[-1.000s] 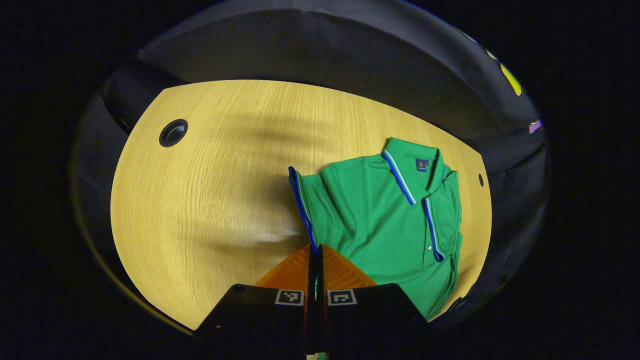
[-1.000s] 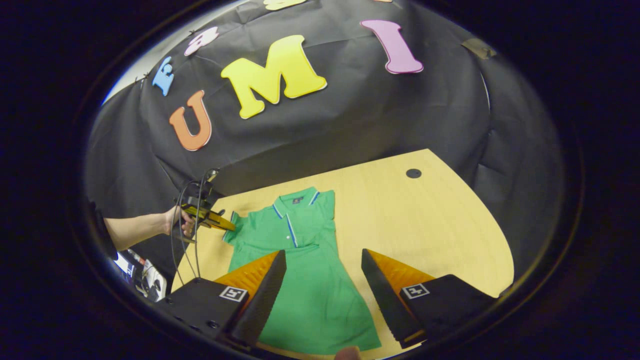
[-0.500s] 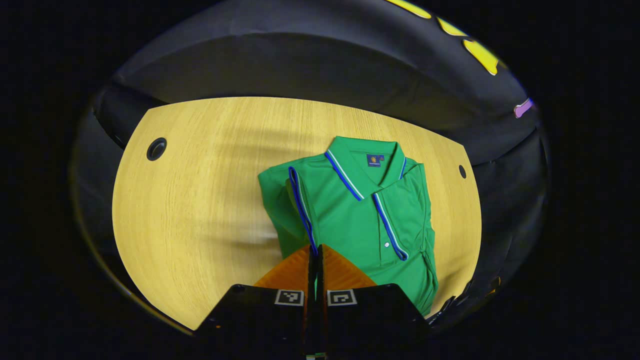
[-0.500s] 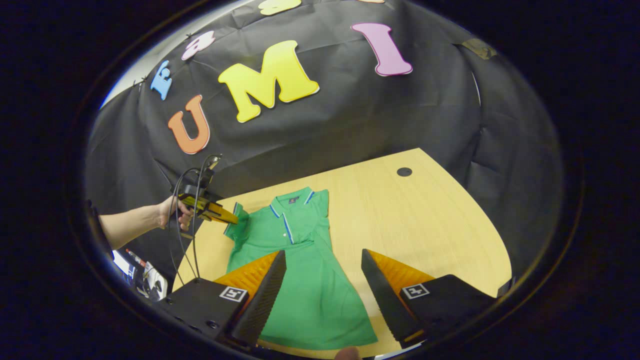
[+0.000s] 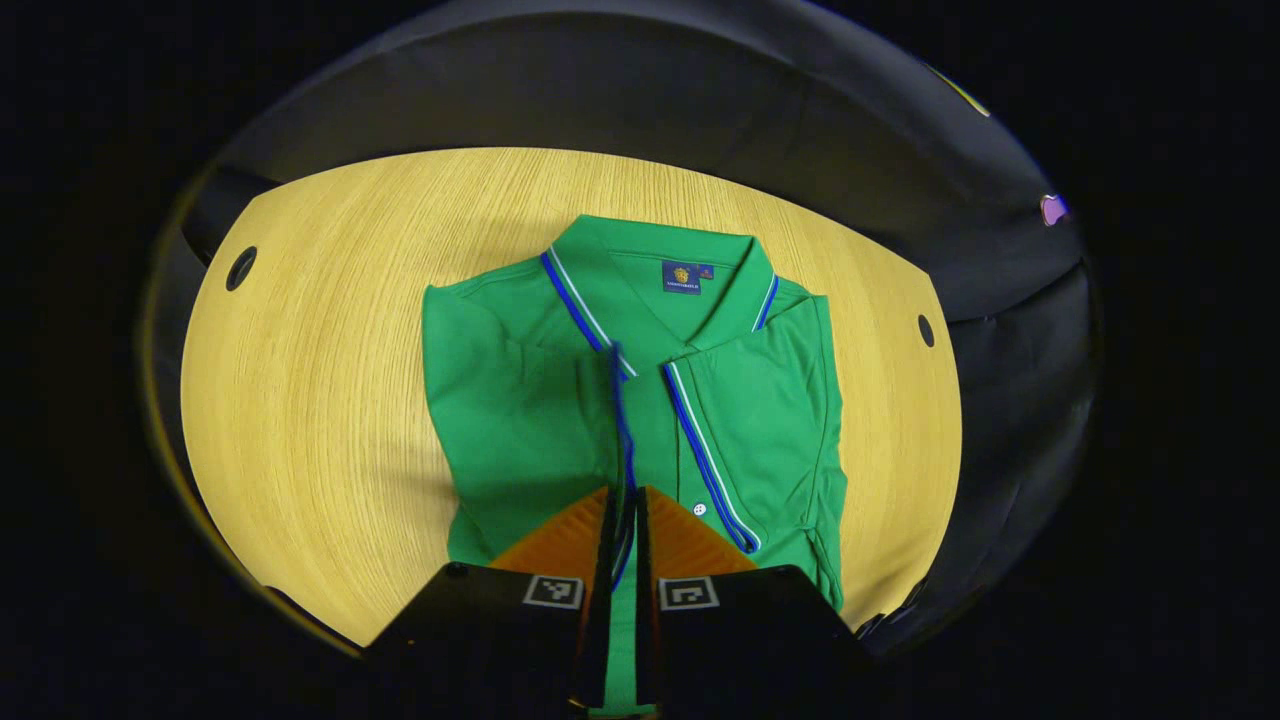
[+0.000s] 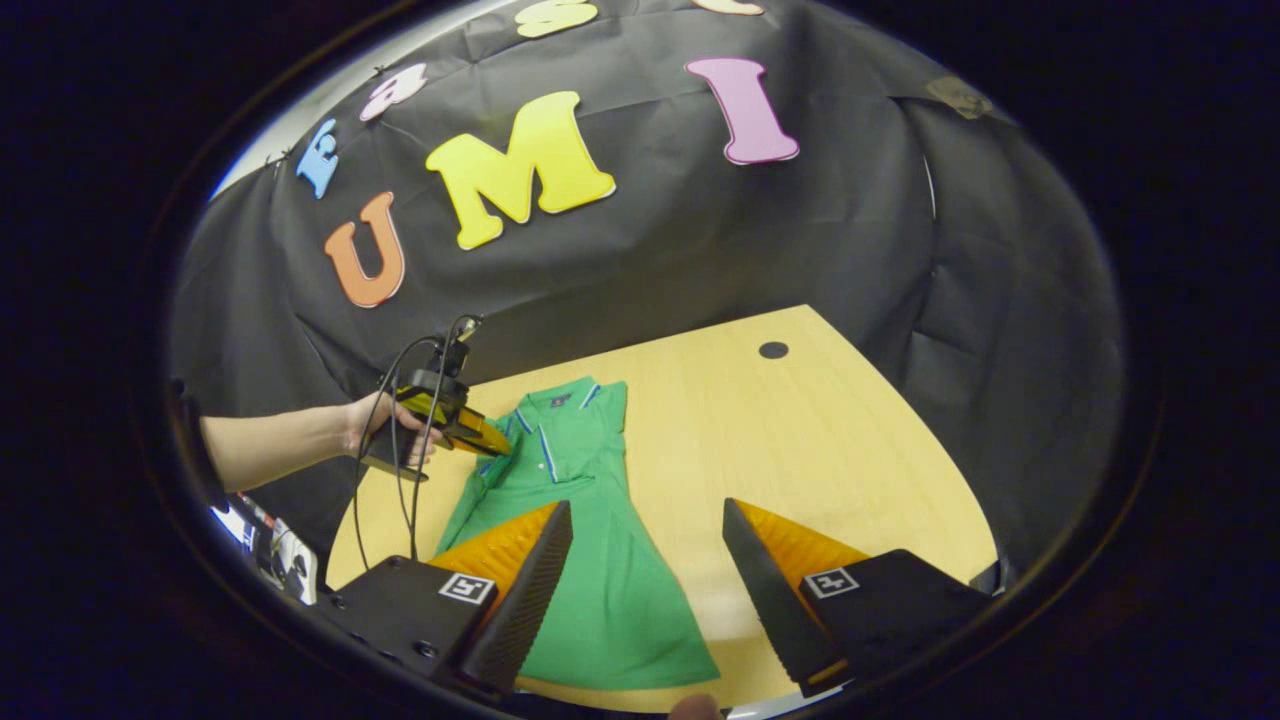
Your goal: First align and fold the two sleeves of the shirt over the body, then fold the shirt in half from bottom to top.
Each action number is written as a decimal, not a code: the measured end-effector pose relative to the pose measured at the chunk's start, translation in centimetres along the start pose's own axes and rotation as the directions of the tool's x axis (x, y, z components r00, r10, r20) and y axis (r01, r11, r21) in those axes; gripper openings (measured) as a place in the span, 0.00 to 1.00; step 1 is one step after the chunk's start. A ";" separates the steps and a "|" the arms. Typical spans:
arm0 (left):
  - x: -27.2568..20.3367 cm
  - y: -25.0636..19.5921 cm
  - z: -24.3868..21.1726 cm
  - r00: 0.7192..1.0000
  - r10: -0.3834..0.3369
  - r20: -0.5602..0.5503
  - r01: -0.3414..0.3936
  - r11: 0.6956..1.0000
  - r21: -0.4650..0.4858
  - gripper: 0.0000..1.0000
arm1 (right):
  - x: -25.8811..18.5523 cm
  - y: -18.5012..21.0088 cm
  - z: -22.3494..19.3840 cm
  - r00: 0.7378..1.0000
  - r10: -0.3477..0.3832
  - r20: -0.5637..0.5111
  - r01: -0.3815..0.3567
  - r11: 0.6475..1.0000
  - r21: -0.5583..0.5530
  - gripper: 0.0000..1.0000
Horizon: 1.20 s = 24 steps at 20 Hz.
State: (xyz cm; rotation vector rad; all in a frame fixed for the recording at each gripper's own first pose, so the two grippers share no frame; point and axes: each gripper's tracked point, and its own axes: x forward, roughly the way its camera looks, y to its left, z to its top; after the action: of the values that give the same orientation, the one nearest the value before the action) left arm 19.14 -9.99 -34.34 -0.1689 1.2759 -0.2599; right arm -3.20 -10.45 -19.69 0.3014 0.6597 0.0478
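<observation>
A green polo shirt (image 5: 520, 420) with blue-and-white trim lies collar-far on the wooden table (image 5: 320, 350). My left gripper (image 5: 627, 492) is shut on the blue-edged cuff (image 5: 620, 400) of one sleeve and holds it over the middle of the chest, beside the button placket. The other sleeve lies folded in along the shirt's right side (image 5: 800, 400). In the right gripper view the shirt (image 6: 600, 580) stretches toward me, and my right gripper (image 6: 647, 510) hovers open above its lower part with nothing between its fingers. A hand (image 6: 385, 440) holds the left gripper (image 6: 497, 443) near the collar.
Two round cable holes (image 5: 240, 268) (image 5: 925, 330) sit near the table's far corners; one hole (image 6: 772, 350) is in the right gripper view too. Black cloth walls close in the table behind and at both sides. Cables hang from the left gripper, and some items (image 6: 275, 560) lie below the table's left edge.
My left gripper has carried the sleeve cuff from beside the shirt inward over the chest. The right gripper stays open and has barely moved.
</observation>
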 end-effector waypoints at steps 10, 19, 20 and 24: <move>-7.5 2.9 -2.4 0.982 0.033 0.187 -0.038 0.999 0.021 0.88 | 1.9 2.7 -0.5 0.999 0.028 -0.032 -0.031 0.994 -0.109 0.96; -15.6 6.2 -14.7 0.958 0.040 0.284 -0.051 0.998 0.031 0.98 | 2.4 4.5 -3.5 0.992 0.074 -0.097 -0.098 0.961 -0.260 0.93; -15.9 6.7 -16.7 0.960 0.042 0.276 -0.055 0.998 0.039 0.97 | 2.3 4.3 -4.2 0.990 0.076 -0.115 -0.105 0.956 -0.273 0.93; -16.2 7.7 -25.1 0.975 -0.003 0.221 -0.010 0.998 0.055 0.98 | 1.6 1.7 -8.9 0.973 0.048 -0.225 -0.119 0.941 -0.316 0.98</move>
State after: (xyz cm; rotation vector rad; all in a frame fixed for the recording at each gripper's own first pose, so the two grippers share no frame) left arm -8.49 2.46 -28.58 -0.1430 1.0469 -0.2659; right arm -7.33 -6.32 -26.82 0.0009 0.8400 0.2733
